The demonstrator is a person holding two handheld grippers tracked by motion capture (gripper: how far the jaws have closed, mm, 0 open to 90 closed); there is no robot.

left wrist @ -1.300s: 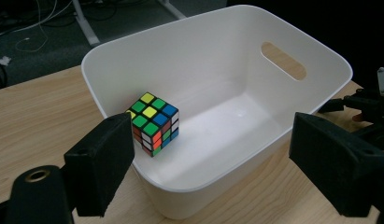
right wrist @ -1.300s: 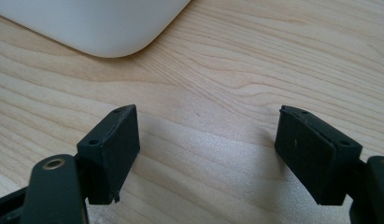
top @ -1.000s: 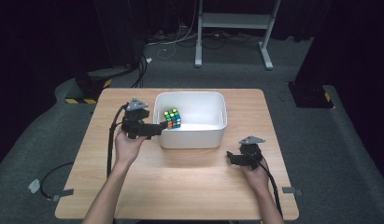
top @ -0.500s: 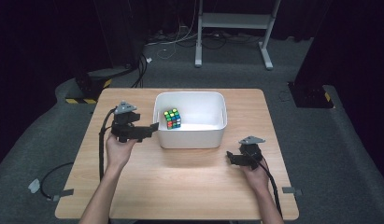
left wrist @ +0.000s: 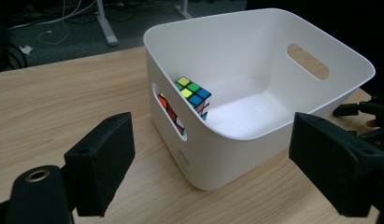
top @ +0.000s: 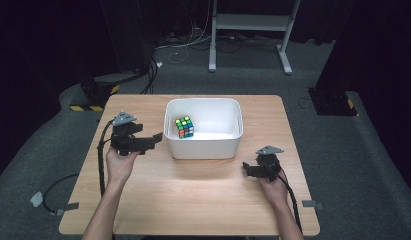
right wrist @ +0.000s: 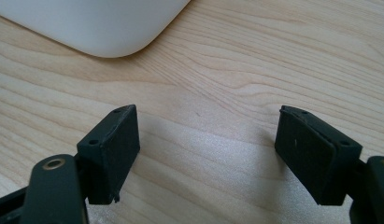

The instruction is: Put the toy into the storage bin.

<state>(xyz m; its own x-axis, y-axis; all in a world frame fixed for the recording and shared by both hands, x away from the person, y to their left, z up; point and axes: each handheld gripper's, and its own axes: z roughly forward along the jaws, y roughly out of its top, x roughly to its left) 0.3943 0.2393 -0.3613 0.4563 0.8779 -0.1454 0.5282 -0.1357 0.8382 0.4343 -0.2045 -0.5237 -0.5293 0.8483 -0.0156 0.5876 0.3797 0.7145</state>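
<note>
A white plastic bin (top: 203,145) with handle slots stands at the middle of the wooden table (top: 193,190). A colourful puzzle cube (top: 184,127) lies inside it against the left wall, and the left gripper view catches the cube (left wrist: 193,93) behind the bin's (left wrist: 217,154) near handle slot. My left gripper (top: 154,139) is open just left of the bin, pointing at its wall; its jaws (left wrist: 213,158) stand wide with nothing between them. My right gripper (top: 247,169) rests low on the table right of the bin's front corner, open (right wrist: 206,149) over bare wood.
Cables trail from both grippers off the table's front. Beyond the far edge the dark floor holds a white stand's legs (top: 253,35) and loose cables. In the right gripper view the bin's rounded corner (right wrist: 101,28) lies just ahead of the jaws.
My left gripper has drawn back to the left, away from the bin's rim, and now sits beside the bin. The right gripper and the cube have stayed put.
</note>
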